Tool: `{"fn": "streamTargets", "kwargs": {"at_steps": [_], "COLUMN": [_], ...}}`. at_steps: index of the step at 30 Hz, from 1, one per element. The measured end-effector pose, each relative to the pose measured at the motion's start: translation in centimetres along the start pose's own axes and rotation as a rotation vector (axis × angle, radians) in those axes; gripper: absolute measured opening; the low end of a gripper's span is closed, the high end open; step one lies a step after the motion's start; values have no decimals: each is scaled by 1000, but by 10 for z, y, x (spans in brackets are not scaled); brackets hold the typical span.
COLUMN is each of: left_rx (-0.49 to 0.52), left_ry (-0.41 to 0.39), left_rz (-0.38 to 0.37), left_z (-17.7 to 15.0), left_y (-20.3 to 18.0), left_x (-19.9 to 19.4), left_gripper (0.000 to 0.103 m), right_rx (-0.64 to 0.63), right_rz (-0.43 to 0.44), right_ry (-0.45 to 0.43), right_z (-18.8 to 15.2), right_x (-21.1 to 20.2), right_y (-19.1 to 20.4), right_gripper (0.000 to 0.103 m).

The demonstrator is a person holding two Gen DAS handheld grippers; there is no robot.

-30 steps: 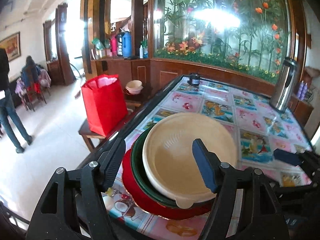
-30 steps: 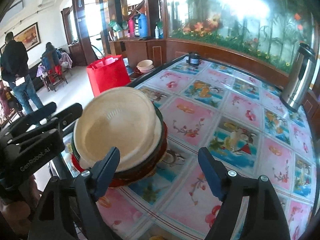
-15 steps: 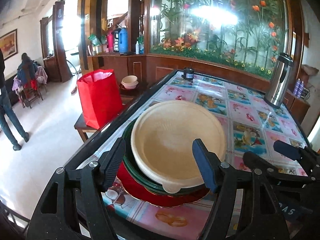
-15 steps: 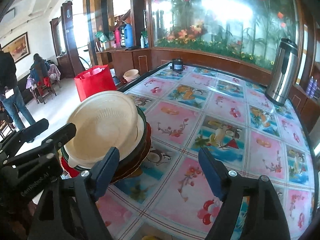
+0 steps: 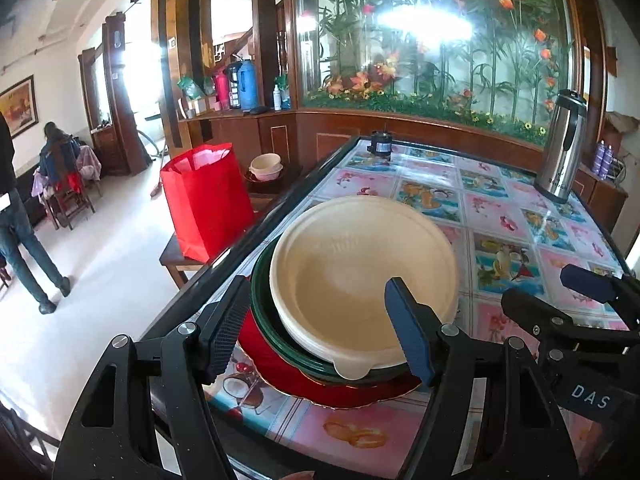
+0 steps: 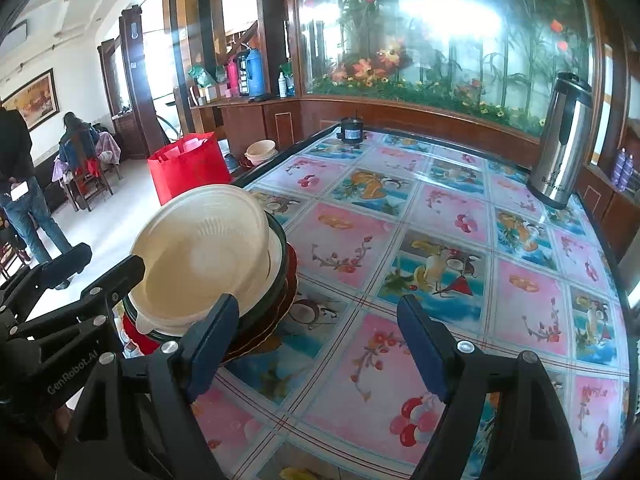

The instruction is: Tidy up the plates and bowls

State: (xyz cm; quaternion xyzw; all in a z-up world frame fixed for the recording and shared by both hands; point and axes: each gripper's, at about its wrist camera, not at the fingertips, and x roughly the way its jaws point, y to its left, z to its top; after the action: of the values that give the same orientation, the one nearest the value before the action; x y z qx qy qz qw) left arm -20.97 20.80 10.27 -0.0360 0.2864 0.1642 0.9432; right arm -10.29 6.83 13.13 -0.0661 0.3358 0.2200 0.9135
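Your left claw (image 5: pixel 320 332) stands apart, its two pads reaching either side of the near rim of the cream bowl (image 5: pixel 360 276) without pressing on it, and nothing is clamped. Your right claw (image 6: pixel 320 344) is also apart and empty, hanging over bare tablecloth just to the right of the stack, its left pad close beside the stack's edge. That cream bowl tops the stack: it sits nested in other cream bowls, inside a dark green bowl (image 5: pixel 264 304), which rests on a red plate (image 5: pixel 304 384). From the right wrist view the bowls lean somewhat, tilted toward the left claw. The whole stack stands at the near left edge of the surface (image 6: pixel 440 240), which is covered in a cloth of pink and blue fruit squares. Left of the stack, off the surface, a red bag (image 5: pixel 204 200) stands on a low wooden bench, with more cream bowls (image 5: pixel 266 166) just behind it. Well beyond the stack, at the far right corner, a steel flask (image 6: pixel 560 140) stands upright, and a small dark jar (image 6: pixel 351 130) sits at the far edge. Far off to the left, a person (image 5: pixel 24 220) stands on the floor.
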Motion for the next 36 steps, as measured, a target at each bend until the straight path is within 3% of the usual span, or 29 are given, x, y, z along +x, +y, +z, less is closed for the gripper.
{"fn": "streamTargets", "kwargs": {"at_steps": [36], "left_rx": [18], "left_ry": [-5], "left_rz": [-27], "left_z": [-3], "left_y": [0], "left_x": [-1], "left_gripper": [70], "right_rx": [-3], "right_rz": [21], "right_ry": [58], "right_z": [-4], "right_x": [6], "right_y": [0], "right_gripper": [82]}}
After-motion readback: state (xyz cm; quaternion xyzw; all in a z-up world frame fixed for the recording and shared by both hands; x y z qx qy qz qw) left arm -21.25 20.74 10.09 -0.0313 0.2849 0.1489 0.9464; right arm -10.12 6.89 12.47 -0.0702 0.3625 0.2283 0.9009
